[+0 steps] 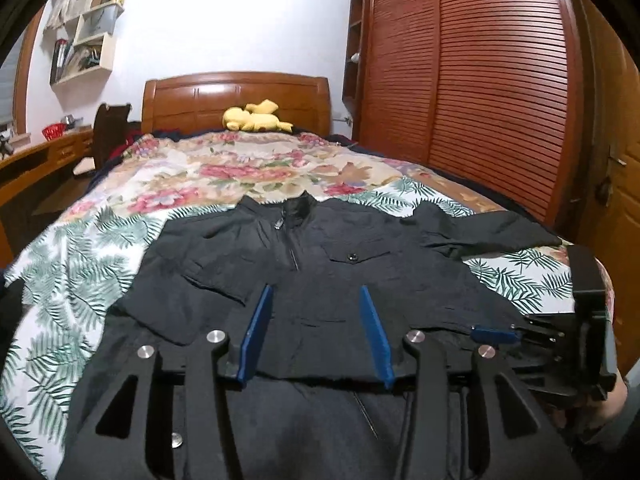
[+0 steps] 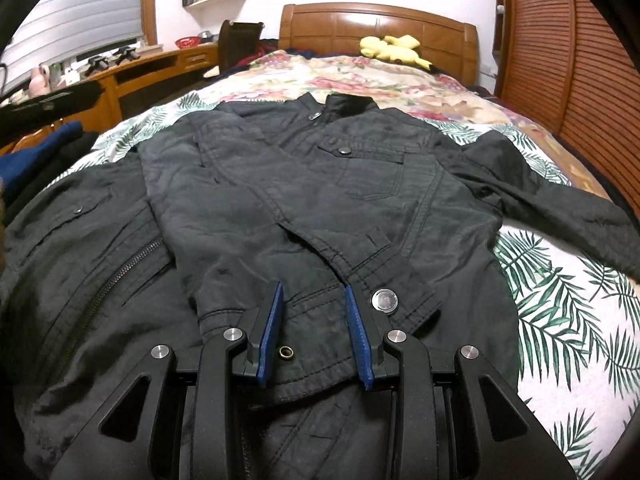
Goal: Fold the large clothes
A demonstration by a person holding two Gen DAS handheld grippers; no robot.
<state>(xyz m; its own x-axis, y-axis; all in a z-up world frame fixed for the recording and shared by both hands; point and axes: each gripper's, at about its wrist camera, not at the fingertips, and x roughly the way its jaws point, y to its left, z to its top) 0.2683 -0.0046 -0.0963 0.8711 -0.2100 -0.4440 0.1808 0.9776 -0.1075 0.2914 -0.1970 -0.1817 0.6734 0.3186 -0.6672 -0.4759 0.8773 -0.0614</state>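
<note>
A black zip jacket (image 1: 320,264) lies face up on the bed, collar toward the headboard. Its left sleeve is folded across the front, with the cuff (image 2: 320,320) near the hem; its other sleeve (image 2: 560,200) stretches out to the right. My left gripper (image 1: 316,300) is open over the jacket's lower front, its blue pads (image 1: 256,332) apart and empty. My right gripper (image 2: 314,296) is open, its pads (image 2: 356,336) astride the folded sleeve's cuff, not closed on it. The right gripper also shows in the left wrist view (image 1: 496,334) at the jacket's right hem.
The bed has a palm-leaf sheet (image 1: 80,256) and a floral quilt (image 1: 248,168), with a yellow plush toy (image 1: 256,118) by the wooden headboard (image 1: 236,96). A louvred wardrobe (image 1: 480,80) stands right, a desk (image 2: 132,72) and chair (image 2: 238,42) left. Dark clothes (image 2: 48,140) lie at the left.
</note>
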